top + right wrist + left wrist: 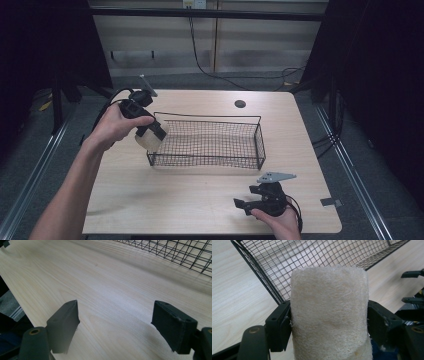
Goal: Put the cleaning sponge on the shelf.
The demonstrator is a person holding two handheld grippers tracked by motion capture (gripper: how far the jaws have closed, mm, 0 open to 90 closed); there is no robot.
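I hold the left gripper at the left end of the basket, in the centre-left of the high view. Its fingers are clamped on a pale fibrous sponge, one on each flank. In the left gripper view the sponge stands between them with the basket's mesh wall behind it and the near corner of the rim just past the left finger. From above, the sponge sits at the basket's left rim; I cannot tell whether it is above the rim or just outside it.

The right gripper rests low at the lower right of the high view, well apart from the basket. Its fingers stand apart over bare surface, holding nothing.

Judgement: pick-up is done. The basket holds nothing yet. Remaining: carry the sponge over the rim, lower it inside, release.
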